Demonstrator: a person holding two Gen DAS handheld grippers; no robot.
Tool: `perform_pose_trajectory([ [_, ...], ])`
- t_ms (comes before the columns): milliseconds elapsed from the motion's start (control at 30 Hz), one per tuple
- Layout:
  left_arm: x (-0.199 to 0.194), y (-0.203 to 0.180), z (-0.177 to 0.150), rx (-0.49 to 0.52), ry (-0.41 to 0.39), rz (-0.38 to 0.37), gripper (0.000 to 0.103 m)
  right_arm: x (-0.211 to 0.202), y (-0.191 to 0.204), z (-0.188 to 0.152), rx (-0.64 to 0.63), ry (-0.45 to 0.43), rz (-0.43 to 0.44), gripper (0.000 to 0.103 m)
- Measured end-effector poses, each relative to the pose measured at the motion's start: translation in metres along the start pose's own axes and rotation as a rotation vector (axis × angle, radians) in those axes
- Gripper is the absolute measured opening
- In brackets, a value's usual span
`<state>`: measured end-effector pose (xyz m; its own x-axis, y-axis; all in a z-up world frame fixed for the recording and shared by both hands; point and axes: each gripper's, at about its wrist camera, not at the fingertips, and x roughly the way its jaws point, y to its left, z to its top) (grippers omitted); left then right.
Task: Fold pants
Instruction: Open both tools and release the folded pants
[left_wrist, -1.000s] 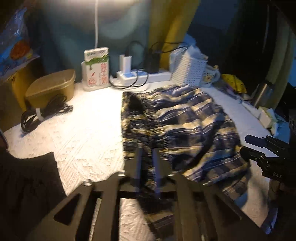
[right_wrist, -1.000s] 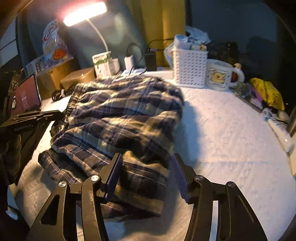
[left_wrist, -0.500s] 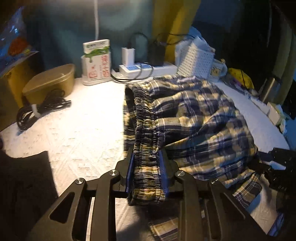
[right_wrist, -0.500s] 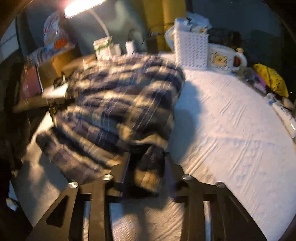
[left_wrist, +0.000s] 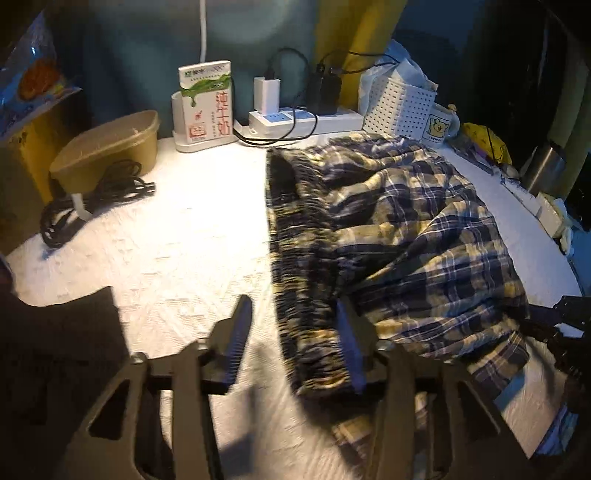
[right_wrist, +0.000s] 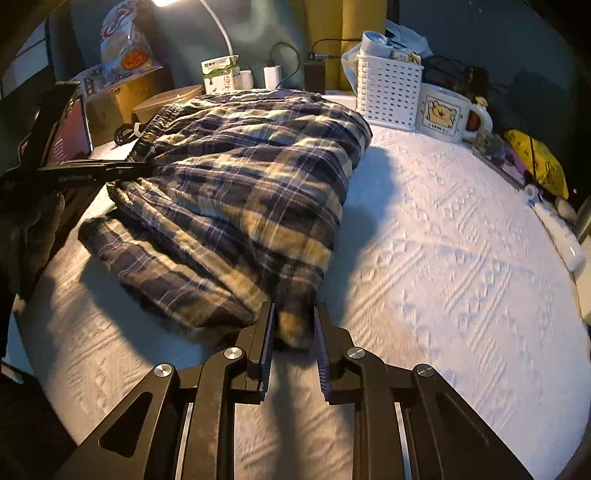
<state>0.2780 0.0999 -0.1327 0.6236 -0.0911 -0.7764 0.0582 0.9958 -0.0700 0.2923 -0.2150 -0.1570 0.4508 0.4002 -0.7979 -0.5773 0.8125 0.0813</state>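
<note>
Left wrist view: left gripper (left_wrist: 293, 341) has its jaws spread wide, nothing clamped. The elastic waistband (left_wrist: 299, 236) of the plaid pants (left_wrist: 399, 236) lies partly between the fingers, resting against the right-hand finger only; the other finger stands clear over the white cloth (left_wrist: 177, 251). Judgement: the waistband end has been let go so it can settle flat.

Right wrist view: right gripper (right_wrist: 293, 332) has its jaws drawn close around a fold corner (right_wrist: 293, 325) of the pants. The fabric fills the gap, but contact on both pads is not clear, so whether it is a firm grasp cannot be told.

Position of pants, taken from the white basket (right_wrist: 388, 92): the bundle lies just in front of and to the left of the basket, folded into a thick stack of layers, its far edge near the basket's base, its near corner reaching the right gripper. A lower layer (right_wrist: 147, 251) sticks out on the side away from the basket.

Judgement: the fold is mostly laid; the corner is held low, likely to line up the layers. The protruding layer needs tucking.
</note>
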Motion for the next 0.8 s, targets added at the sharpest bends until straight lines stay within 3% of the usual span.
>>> perform_pose_trajectory([
  [133, -0.016, 0.011, 0.007, -0.014, -0.020, 0.000, 0.051, -0.022, -0.009, 0.003, 0.030, -0.040, 0.040, 0.022],
  [233, -0.021, 0.016, 0.016, -0.027, -0.048, 0.001, 0.051, -0.030, -0.017, 0.016, 0.049, -0.100, 0.017, 0.022],
  [400, -0.018, 0.014, 0.033, -0.032, -0.082, -0.010, 0.051, -0.015, -0.017, 0.048, 0.045, -0.144, 0.006, 0.022],
  [567, 0.002, 0.012, 0.041, -0.034, -0.078, -0.033, 0.051, 0.023, -0.009, 0.057, 0.005, -0.062, 0.008, 0.022],
  [633, 0.016, 0.013, 0.040, -0.014, -0.049, -0.003, 0.051, 0.036, -0.008, 0.049, -0.021, -0.013, -0.017, 0.022],
  [700, 0.028, 0.020, 0.035, -0.027, -0.013, 0.022, 0.053, 0.034, -0.008, 0.044, -0.031, -0.028, -0.017, 0.022],
  [800, 0.026, 0.028, 0.034, -0.048, -0.012, -0.003, 0.053, 0.027, -0.017, 0.038, -0.009, -0.013, -0.014, 0.025],
])
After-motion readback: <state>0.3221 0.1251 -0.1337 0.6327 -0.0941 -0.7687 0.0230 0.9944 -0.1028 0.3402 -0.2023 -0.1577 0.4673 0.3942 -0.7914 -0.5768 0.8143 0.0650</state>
